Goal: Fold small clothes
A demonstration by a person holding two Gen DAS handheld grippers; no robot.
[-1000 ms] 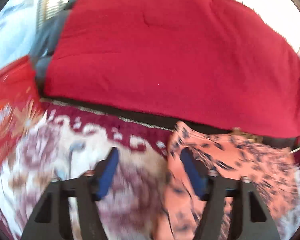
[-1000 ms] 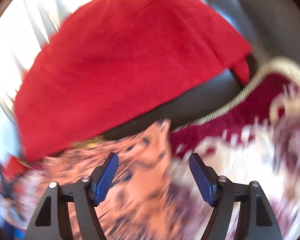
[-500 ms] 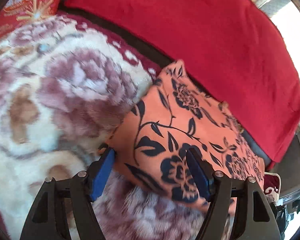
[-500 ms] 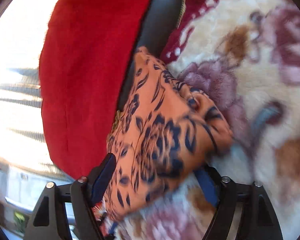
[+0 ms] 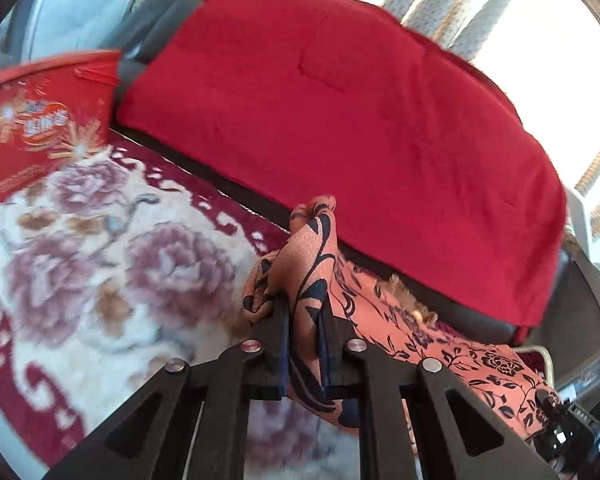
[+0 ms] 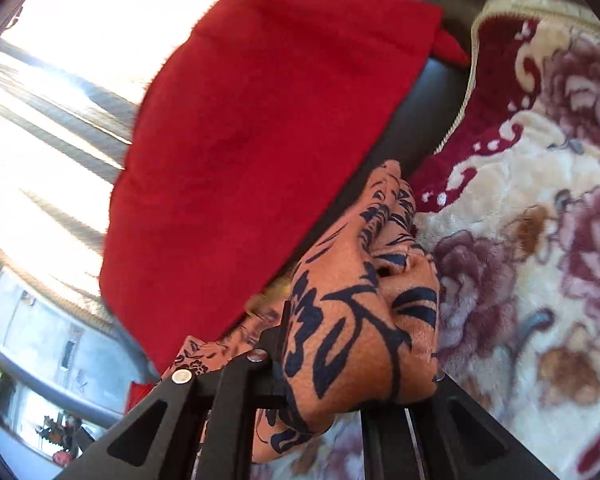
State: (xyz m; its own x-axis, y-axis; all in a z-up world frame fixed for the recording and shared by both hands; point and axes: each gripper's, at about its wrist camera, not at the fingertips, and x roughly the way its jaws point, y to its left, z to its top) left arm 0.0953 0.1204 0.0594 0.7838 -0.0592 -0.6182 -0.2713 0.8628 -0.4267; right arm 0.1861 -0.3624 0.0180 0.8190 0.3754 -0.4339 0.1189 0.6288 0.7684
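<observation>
- Pinching now: the left claw has just been closing, and its jaws are clamped on a bunched ridge of the orange floral garment, with cloth squeezed up between the pads.
- Over on the other side, the right claw has just been closing too, and it grips a fat wad of the same garment; the fabric spills over and hides its fingertips, but the pads clearly bite on cloth.
- Where is the garment? It lies on the flowered plush blanket, right along the near edge of the red throw that covers the dark seat behind, stretched between the two claws.
- Off at the left sits a red printed box, well apart from the action.
- My read on the step: this is the grab that opens a fold, with two ends of the cloth secured and nothing yet laid over.
- Next move, as I judge it: lift both ends together, keep the cloth taut between them so it does not sag, then carry that edge across and lay it flat on the rest of the garment.
- One thing to watch: both bites look bulky rather than clean corner grips, so the fold may come out lumpy unless the cloth is shaken straight first.
</observation>
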